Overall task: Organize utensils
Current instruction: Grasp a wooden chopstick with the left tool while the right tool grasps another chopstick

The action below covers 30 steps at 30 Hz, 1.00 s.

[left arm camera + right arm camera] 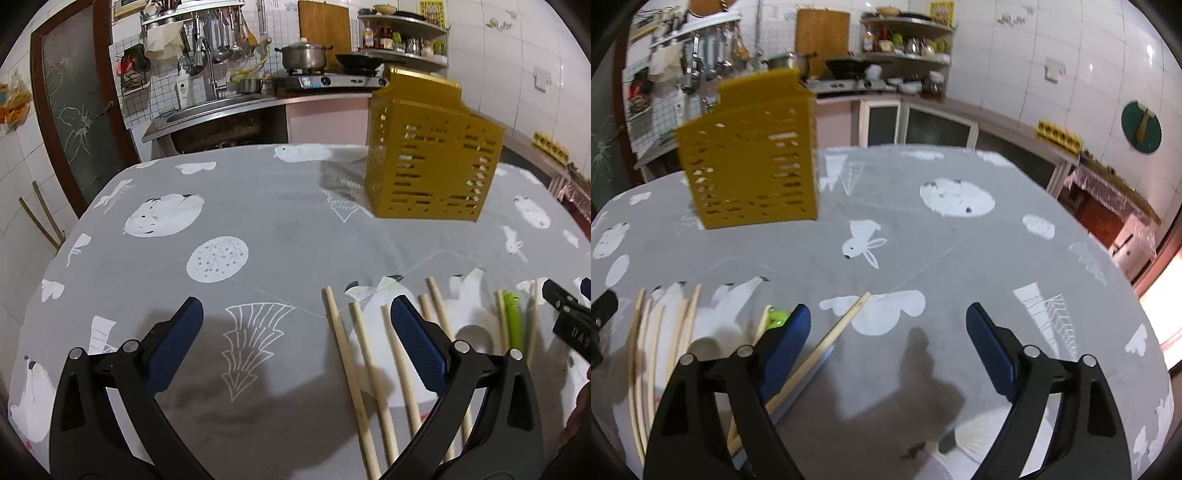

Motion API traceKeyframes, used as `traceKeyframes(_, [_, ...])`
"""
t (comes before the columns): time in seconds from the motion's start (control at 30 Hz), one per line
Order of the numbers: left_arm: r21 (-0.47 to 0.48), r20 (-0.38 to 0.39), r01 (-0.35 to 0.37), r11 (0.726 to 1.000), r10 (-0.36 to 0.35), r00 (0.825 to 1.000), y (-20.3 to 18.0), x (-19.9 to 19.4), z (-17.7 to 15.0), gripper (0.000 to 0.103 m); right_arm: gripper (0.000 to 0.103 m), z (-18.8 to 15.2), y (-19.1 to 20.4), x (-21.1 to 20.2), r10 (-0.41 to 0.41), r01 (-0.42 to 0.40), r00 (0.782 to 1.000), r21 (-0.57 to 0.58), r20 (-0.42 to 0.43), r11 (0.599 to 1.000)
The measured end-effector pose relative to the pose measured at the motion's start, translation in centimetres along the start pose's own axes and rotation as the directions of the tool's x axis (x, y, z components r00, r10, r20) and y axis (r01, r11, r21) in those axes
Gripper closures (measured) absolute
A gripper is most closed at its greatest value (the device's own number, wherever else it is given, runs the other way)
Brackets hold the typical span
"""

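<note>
Across a table [258, 229] draped in grey cloth printed with white animals, a perforated yellow utensil holder [428, 155] stands upright toward the far side. Nearer the cameras, wooden chopsticks [347, 354] lie loose on the cloth, a green utensil [514, 317] among them. Both the left gripper [295, 325] and the right gripper [888, 325] hover above the table with jaws spread wide, holding nothing. One chopstick [831, 336] lies just beside the right gripper's left finger.

A grey animal-print tablecloth [258, 229] carries a yellow slotted holder [428, 162], wooden chopsticks [351, 369] and a green utensil [514, 321].
</note>
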<state>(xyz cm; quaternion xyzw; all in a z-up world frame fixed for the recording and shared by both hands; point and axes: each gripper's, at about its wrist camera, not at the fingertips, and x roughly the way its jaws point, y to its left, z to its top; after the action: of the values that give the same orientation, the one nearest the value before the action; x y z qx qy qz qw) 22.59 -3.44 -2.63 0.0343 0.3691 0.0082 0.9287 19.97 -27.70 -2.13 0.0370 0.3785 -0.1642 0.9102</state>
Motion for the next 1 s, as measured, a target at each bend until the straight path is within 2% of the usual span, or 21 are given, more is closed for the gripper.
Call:
traceKeyframes(0.1, [-0.018, -0.048, -0.005, 1.0, 0.004, 0.999, 0.3, 1.3, -0.1, 0.009, 0.031, 0.1, 0.2, 1.2, 0.012, -0.011, 0.999, 0.021, -0.049, 1.0])
traceKeyframes(0.17, [-0.033, -0.074, 0.004, 0.999, -0.006, 0.997, 0.7, 1.9, -0.1, 0.017, 0.043, 0.2, 0.1, 1.8, 0.027, -0.024, 0.997, 0.041, -0.071, 0.999])
traceKeyframes(0.2, [-0.044, -0.094, 0.008, 0.999, -0.012, 0.996, 0.9, 2.3, 0.0, 0.017, 0.045, 0.2, 0.1, 2.3, 0.045, -0.04, 0.995, 0.06, -0.091, 0.997])
traceKeyframes(0.27, [-0.06, -0.109, 0.016, 0.998, -0.022, 0.994, 1.1, 2.6, 0.0, 0.019, 0.056, 0.2, -0.1, 2.9, 0.075, -0.065, 0.99, 0.085, -0.12, 0.994])
traceKeyframes(0.5, [-0.057, -0.163, 0.028, 0.998, -0.037, 0.986, 0.7, 4.0, 0.0, 0.031, 0.069, 0.6, 0.4, 3.5, 0.103, -0.09, 0.985, 0.098, -0.138, 0.991])
traceKeyframes(0.7, [-0.031, -0.196, 0.033, 0.999, -0.038, 0.98, -0.1, 4.9, 0.2, 0.05, 0.083, 0.8, 0.8, 3.5, 0.129, -0.116, 0.981, 0.095, -0.146, 0.989])
traceKeyframes(0.87, [-0.032, -0.214, 0.055, 0.998, -0.061, 0.975, -0.5, 5.1, 0.7, 0.068, 0.086, 1.1, 0.7, 3.9, 0.135, -0.121, 0.98, 0.101, -0.147, 0.987])
traceKeyframes(1.0, [-0.028, -0.221, 0.049, 0.998, -0.054, 0.974, -0.7, 5.2, 0.9, 0.082, 0.088, 1.6, 0.8, 4.3, 0.14, -0.126, 0.979, 0.105, -0.145, 0.986])
